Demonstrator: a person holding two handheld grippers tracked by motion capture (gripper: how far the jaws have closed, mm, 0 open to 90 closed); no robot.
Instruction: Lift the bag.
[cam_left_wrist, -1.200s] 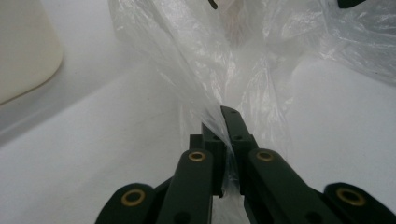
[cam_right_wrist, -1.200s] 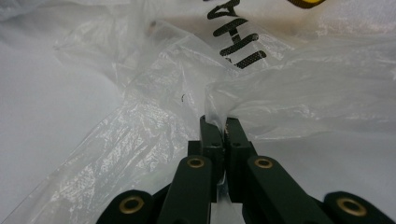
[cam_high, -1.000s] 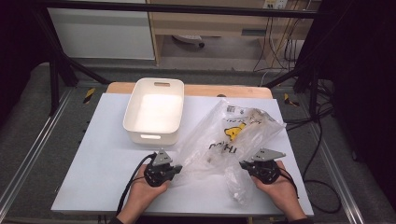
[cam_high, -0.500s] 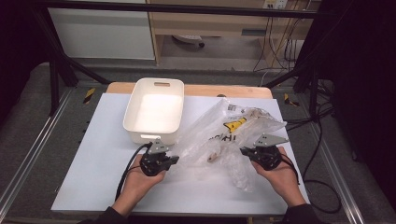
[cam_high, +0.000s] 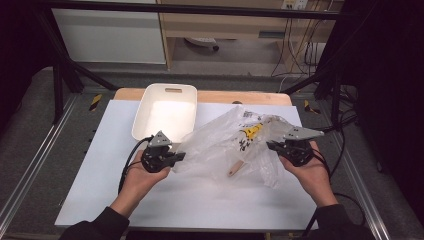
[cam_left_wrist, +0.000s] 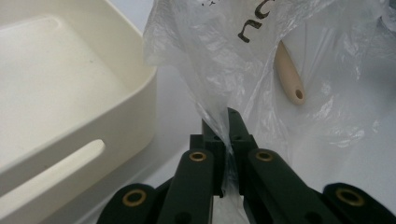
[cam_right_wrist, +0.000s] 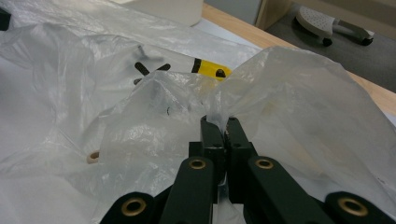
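- A person's two hands reach in from the bottom edge over a white surface (cam_high: 100, 150), each holding a black two-jaw tool.
- The left tool (cam_high: 176, 156) sits near the front corner of a cream tub (cam_high: 165, 111); its jaws are pressed together on the edge of a clear plastic bag (cam_high: 225, 145).
- In the left gripper view, the left tool (cam_left_wrist: 223, 126) pinches a thin fold of the bag (cam_left_wrist: 224, 56), which rises up and away from the jaws (black printed lettering shows on the film).
- The right tool (cam_high: 274, 146) is at the bag's right side, jaws closed on its other edge.
- In the right gripper view, the right tool (cam_right_wrist: 220, 125) grips a puckered ridge of the bag (cam_right_wrist: 289, 102), which billows upward on both sides.
- The bag lies between the two tools, just right of the tub, partly lifted off the surface.
- Inside the bag is a pale wooden handle (cam_high: 235, 167) with a small hole at its end, clear in the left gripper view (cam_left_wrist: 290, 77).
- A yellow and black patch (cam_right_wrist: 209, 68) shows through the film farther back (I cannot tell whether it is print or an object).
- The tub (cam_left_wrist: 70, 93) is open-topped, with a slot handle in its near wall.
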